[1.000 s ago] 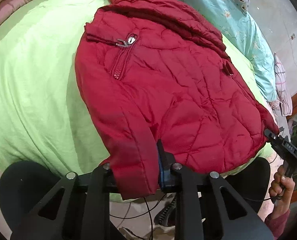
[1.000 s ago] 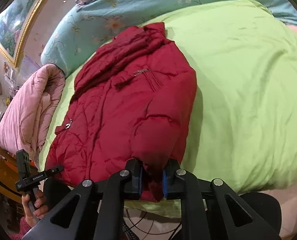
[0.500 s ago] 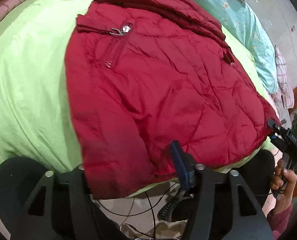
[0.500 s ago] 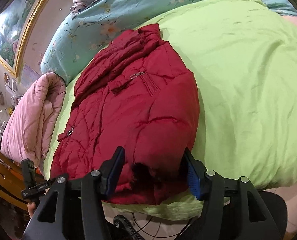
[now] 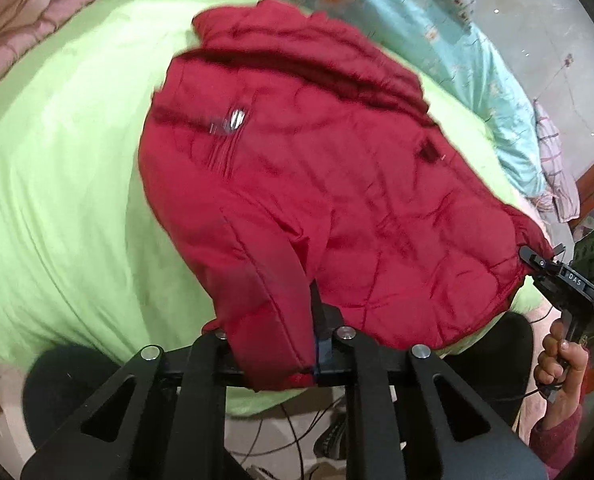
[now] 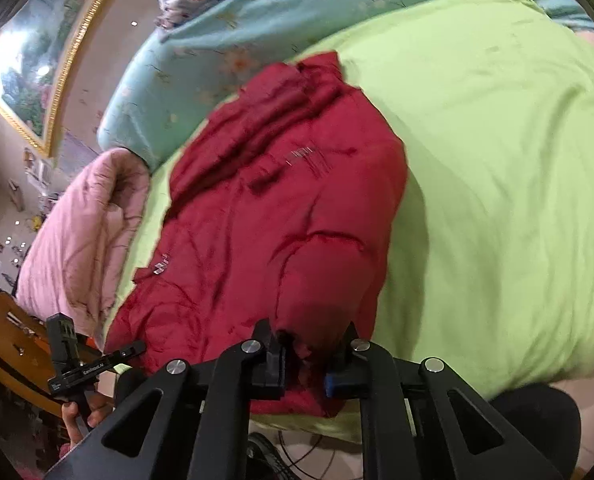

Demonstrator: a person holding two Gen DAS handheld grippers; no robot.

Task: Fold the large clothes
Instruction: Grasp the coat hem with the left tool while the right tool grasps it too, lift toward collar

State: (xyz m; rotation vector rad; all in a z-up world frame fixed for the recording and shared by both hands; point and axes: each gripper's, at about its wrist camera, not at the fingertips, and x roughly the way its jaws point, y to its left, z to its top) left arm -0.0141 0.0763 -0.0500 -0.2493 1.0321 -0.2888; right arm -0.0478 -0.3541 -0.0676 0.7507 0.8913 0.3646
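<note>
A red quilted jacket lies spread on the green bedcover, collar toward the pillows. My left gripper is shut on a fold of the jacket's near hem. In the right wrist view the same jacket runs away from me, and my right gripper is closed on the bunched near hem at the bed's edge. The right gripper also shows at the right edge of the left wrist view, at the jacket's corner. The left gripper shows at lower left of the right wrist view.
A teal floral quilt lies at the head of the bed. A pink quilt lies at the left, beside a wooden chair. Cables run on the floor below the bed edge.
Both grippers were shut on the hem a second ago, opened wide half a second ago, and have closed on the hem again. Both views have shifted and the frames are blurred by motion.
</note>
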